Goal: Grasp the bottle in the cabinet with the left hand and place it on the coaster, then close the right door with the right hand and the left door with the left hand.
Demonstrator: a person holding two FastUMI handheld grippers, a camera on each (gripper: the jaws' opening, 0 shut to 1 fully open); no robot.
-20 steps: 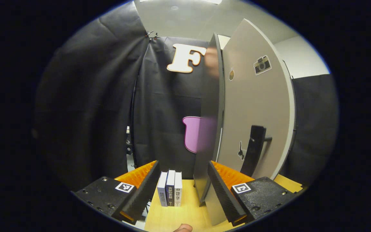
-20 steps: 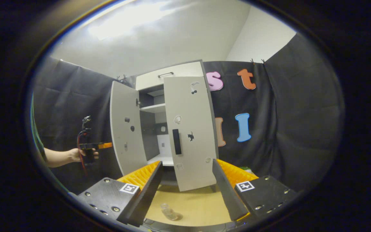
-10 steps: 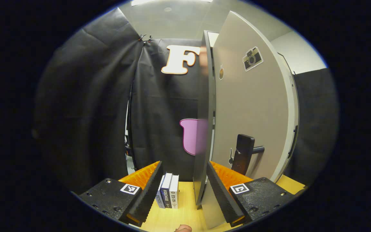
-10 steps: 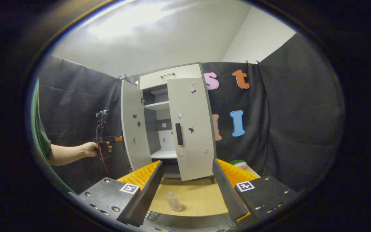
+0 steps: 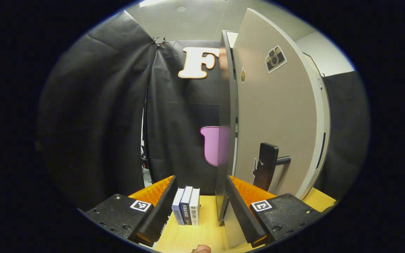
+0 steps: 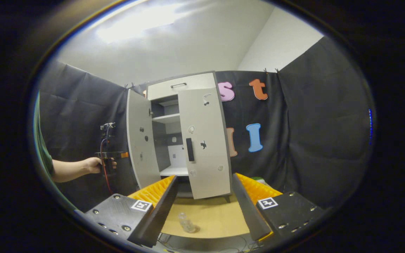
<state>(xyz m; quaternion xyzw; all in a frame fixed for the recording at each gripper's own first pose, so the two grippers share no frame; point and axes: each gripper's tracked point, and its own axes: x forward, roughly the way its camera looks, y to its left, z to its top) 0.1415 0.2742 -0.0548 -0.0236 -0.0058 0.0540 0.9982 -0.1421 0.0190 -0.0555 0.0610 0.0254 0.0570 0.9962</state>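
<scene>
A small clear bottle [image 6: 186,222] stands upright on the wooden table [image 6: 216,218] near its front edge; whether a coaster lies under it is too small to tell. Behind it is the grey cabinet [image 6: 174,140] with both doors ajar. The right door [image 6: 204,144] carries a dark handle [image 6: 189,149]. My right gripper [image 6: 204,176] hangs open in front of it, well back from the cabinet. My left gripper [image 5: 200,179] is open and empty, held by a hand [image 6: 91,163] outside the left door [image 5: 276,116], its right finger close to the cabinet's side panel [image 5: 224,140].
Three books [image 5: 187,210] stand upright on the table [image 5: 206,232] between my left fingers. The left door's black handle [image 5: 267,168] juts out at lower right. A green object [image 6: 257,180] lies by the cabinet's right foot. Black cloth walls close in all around.
The right gripper view has drawn back from the cabinet and drifted, so the cabinet sits farther left. The left gripper has shifted slightly beside the left door. Both grippers stay open.
</scene>
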